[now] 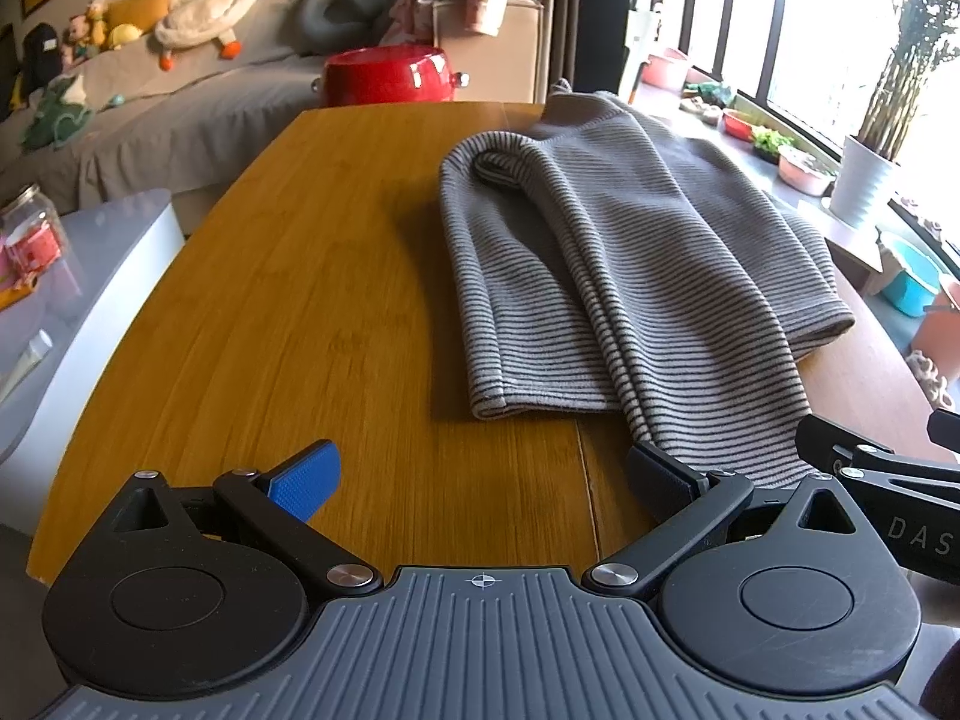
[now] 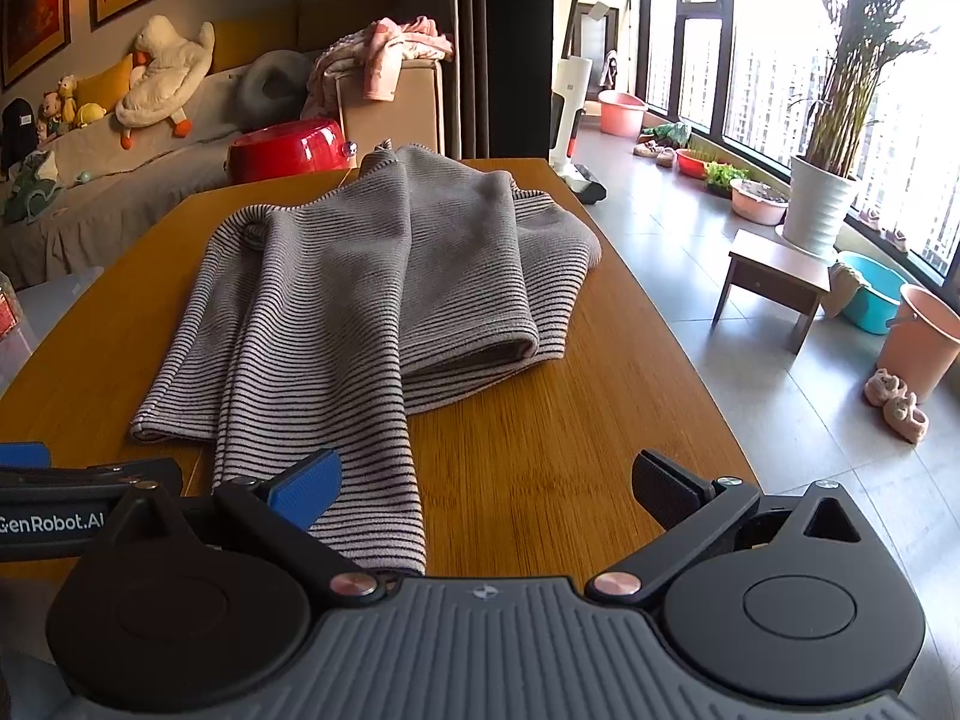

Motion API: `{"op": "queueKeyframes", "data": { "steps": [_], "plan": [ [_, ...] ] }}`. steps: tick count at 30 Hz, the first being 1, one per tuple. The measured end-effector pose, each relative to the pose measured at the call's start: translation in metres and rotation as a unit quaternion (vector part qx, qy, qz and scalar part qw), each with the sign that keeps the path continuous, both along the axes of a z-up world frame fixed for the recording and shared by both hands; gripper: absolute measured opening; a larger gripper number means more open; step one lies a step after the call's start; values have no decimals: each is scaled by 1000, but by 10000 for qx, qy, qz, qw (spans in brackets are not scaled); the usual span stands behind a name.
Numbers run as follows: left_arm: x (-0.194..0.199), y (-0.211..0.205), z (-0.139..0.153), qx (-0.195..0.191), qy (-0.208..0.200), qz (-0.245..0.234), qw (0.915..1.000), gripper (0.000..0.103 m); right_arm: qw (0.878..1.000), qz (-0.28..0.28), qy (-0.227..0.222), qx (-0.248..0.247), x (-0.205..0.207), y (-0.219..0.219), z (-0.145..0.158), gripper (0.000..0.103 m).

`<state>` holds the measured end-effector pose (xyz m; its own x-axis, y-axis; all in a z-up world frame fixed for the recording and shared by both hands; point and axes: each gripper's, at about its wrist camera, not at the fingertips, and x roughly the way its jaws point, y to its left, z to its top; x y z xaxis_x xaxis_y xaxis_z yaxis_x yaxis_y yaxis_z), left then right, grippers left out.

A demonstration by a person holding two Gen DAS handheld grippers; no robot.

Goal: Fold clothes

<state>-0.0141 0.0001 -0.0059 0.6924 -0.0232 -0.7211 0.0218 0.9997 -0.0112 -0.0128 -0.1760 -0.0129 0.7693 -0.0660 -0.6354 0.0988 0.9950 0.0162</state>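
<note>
A grey striped garment point(image 1: 600, 264) lies partly folded on the wooden table point(image 1: 300, 324), with one sleeve running toward the near edge. In the right wrist view the garment point(image 2: 360, 300) fills the table's middle and its sleeve end point(image 2: 366, 498) lies between my right gripper's fingers. My left gripper point(image 1: 480, 483) is open and empty, hovering over the table just left of the sleeve; its right finger point(image 1: 660, 480) is beside the sleeve. My right gripper point(image 2: 483, 489) is open, its blue left pad point(image 2: 306, 489) over the sleeve. Each gripper shows at the edge of the other's view.
A red pot point(image 1: 387, 75) stands beyond the table's far end. A sofa point(image 1: 180, 108) with plush toys is behind it. A white side unit with a jar point(image 1: 30, 240) is on the left. Right of the table are a small stool point(image 2: 774, 282), basins and a potted plant point(image 2: 822, 204).
</note>
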Motion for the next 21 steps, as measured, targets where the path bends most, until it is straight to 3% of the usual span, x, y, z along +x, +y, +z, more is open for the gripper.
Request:
{"op": "queueKeyframes", "data": {
  "steps": [14,21],
  "plan": [
    [10,1,-7,-30,144,-165,9998,103,9999,37,77,-101,8,-1,-3,103],
    [39,4,-1,-161,92,-247,9995,103,9993,-54,-200,-326,26,-11,10,103]
  ]
}}
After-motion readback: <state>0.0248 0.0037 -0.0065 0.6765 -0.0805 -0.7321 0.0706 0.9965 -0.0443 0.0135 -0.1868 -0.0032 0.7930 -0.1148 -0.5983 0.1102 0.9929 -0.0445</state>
